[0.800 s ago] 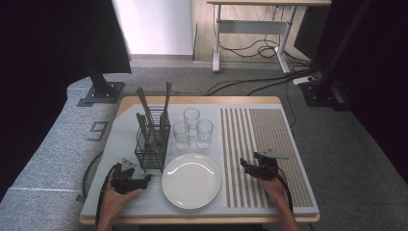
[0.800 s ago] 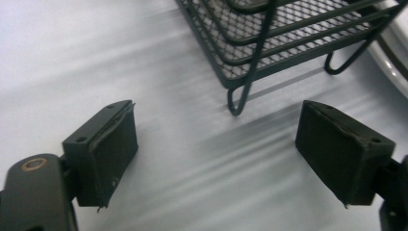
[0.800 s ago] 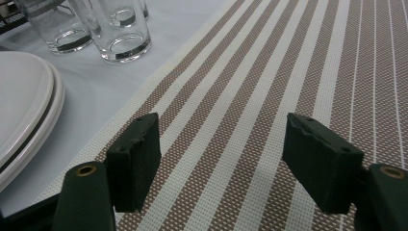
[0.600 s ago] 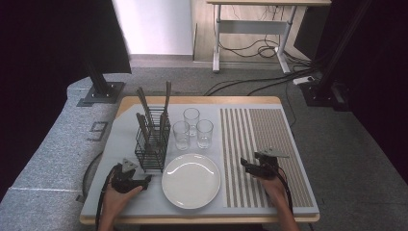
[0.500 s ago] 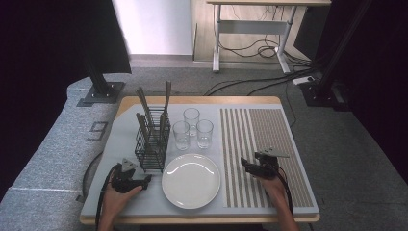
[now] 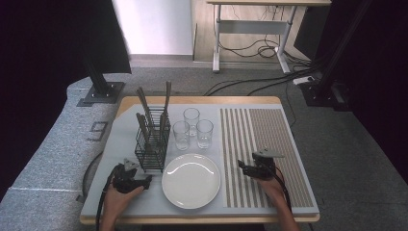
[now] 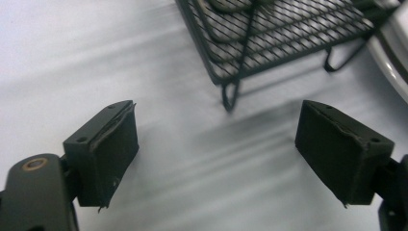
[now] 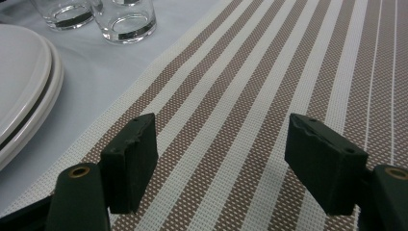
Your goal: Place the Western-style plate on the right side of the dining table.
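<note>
Not much has changed in the last moment: your hands sit in nearly the same spots as a blink ago, and nothing on the table has moved. So the work has not really begun, and I think you are still picking what to grab first.

Your left gripper (image 6: 146, 180) rests at the near left, just beside the wire basket (image 6: 151, 143). Its jaws stand wide with nothing between them (in the left gripper view you see bare grey table (image 7: 159, 72) between the pads). Your right gripper (image 6: 243, 168) sits on the striped mat (image 6: 262, 139) at the right, also spread wide and holding nothing.

The nearest things to you are the basket, just far of your left hand, and the plate (image 6: 191, 180) in the middle, between your two hands.

The basket is thin black wire mesh on little bent feet, so it has lots of holes. Dark forks or spoons (image 6: 166, 103) stand up in it (I cannot tell which). The plate is round, white and smooth, with a shiny raised rim. The three glasses (image 6: 192, 127) behind it are clear with thick bottoms. The mat is woven and bumpy, with brown and cream stripes. The table top is flat and plain.
</note>
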Available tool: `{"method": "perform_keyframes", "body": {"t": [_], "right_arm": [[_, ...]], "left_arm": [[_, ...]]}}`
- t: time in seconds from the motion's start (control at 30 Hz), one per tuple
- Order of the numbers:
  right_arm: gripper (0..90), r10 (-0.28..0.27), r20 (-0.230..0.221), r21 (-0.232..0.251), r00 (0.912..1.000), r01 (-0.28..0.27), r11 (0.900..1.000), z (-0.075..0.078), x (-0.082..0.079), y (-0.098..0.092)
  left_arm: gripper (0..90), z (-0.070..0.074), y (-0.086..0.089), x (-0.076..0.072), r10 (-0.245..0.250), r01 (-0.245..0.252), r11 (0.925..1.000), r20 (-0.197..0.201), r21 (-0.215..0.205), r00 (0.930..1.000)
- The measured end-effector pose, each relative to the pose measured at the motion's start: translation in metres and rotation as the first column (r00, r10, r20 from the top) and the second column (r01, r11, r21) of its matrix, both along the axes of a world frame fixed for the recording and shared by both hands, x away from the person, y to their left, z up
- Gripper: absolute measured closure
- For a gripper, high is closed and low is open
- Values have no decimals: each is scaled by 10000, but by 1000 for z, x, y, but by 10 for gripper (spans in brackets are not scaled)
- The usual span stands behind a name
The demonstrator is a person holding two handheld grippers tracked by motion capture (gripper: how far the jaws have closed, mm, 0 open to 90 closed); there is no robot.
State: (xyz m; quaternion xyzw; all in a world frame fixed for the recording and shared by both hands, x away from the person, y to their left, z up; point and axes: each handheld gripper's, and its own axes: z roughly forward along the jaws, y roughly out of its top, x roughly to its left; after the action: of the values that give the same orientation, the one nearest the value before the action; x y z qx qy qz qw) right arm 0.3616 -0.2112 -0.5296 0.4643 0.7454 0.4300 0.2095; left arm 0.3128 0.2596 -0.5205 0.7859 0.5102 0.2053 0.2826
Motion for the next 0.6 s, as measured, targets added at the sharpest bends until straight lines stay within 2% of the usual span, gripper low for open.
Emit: {"method": "perform_keyframes", "body": {"t": [0.07, 0.17, 0.2, 0.3, 0.5, 0.57, 0.6], "right_arm": [[271, -66, 165, -24, 9998, 66, 10000, 0, -2, 0], [271, -25, 41, 222, 10000, 25, 9998, 0, 0, -2], [270, -10, -23, 297, 10000, 11, 9996, 0, 0, -3], [269, 1, -76, 369, 10000, 2, 9993, 0, 0, -4], [269, 186, 110, 97, 9998, -188, 9998, 0, -1, -1], [273, 226, 187, -19, 9996, -226, 9997, 1, -2, 0], [278, 223, 159, 78, 9996, -225, 9997, 1, -2, -1]], "left_arm": [[150, 2, -2, -1, 10, -13, 9998, 124, 204, 9999], [150, 5, -4, -3, -224, 217, 9995, 323, 218, 9992], [153, 7, -4, -5, -230, 228, 9997, 461, 42, 9987], [165, 7, -5, -5, -307, 310, 9995, 513, -66, 9982], [198, 13, -16, -11, -584, 606, 9971, 464, -470, 9972], [215, 15, -19, -15, -646, 681, 9952, 506, -697, 9966], [219, 16, -23, -17, -905, 942, 9914, 433, -908, 9950]]}}
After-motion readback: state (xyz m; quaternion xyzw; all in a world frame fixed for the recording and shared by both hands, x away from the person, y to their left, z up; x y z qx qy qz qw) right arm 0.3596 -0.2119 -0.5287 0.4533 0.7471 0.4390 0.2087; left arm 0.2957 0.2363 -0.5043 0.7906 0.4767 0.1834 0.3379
